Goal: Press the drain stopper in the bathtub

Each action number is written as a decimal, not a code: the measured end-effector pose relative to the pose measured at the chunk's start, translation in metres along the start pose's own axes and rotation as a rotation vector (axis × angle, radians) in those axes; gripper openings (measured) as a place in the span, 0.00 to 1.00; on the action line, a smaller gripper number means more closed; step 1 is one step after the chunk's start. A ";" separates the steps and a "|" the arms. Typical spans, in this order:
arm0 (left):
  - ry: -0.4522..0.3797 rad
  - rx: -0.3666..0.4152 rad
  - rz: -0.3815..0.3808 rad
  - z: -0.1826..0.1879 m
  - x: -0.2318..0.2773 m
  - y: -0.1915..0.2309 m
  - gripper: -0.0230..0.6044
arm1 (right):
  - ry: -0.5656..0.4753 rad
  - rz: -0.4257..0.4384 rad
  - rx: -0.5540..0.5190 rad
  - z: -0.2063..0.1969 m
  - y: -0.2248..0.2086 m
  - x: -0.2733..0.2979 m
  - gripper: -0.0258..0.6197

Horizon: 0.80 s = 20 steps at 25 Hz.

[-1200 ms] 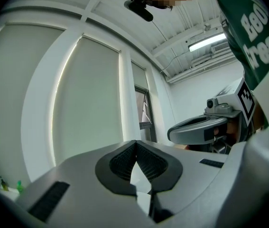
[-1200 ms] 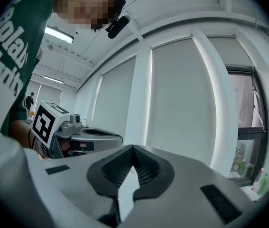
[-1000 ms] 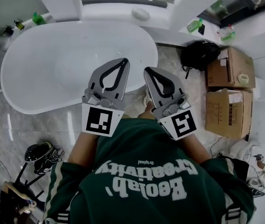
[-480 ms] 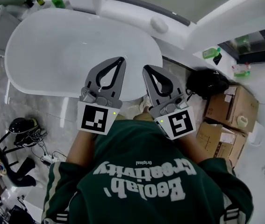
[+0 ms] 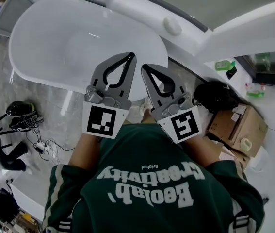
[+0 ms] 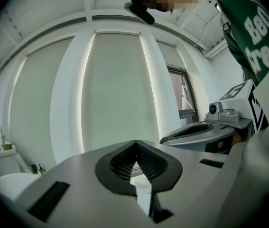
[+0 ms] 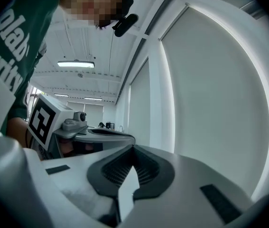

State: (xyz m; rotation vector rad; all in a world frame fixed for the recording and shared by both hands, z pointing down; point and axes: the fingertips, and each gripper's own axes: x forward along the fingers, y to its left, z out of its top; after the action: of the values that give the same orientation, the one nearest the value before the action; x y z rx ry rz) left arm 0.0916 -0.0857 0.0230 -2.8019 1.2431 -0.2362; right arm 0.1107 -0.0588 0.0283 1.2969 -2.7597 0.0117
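Both tools are shut tip to tip, nothing clamped: left tool [image 5: 129, 57], right tool [image 5: 144, 67]. The bathtub [image 5: 24, 63] lies ahead and left of the tips, which are held over its near rim. The drain stopper can't be made out in the basin. The left tool is judged nearer.

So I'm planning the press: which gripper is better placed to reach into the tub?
Left, marginally: the left gripper points over the bathtub basin, the right gripper nearer its rim. Both are shut, empty; the stopper isn't visible.
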 end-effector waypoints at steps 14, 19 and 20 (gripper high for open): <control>-0.006 0.009 0.013 0.002 -0.021 0.028 0.05 | -0.011 -0.043 -0.013 0.006 0.023 0.010 0.05; -0.013 0.003 0.022 -0.001 -0.017 0.034 0.05 | -0.003 -0.049 -0.044 0.007 0.015 0.012 0.05; -0.013 0.005 0.024 -0.001 -0.016 0.034 0.05 | -0.002 -0.050 -0.040 0.006 0.012 0.011 0.05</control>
State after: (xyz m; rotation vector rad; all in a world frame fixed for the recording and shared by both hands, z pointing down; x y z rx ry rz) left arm 0.0561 -0.0971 0.0180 -2.7775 1.2710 -0.2188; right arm 0.0937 -0.0600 0.0238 1.3561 -2.7135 -0.0481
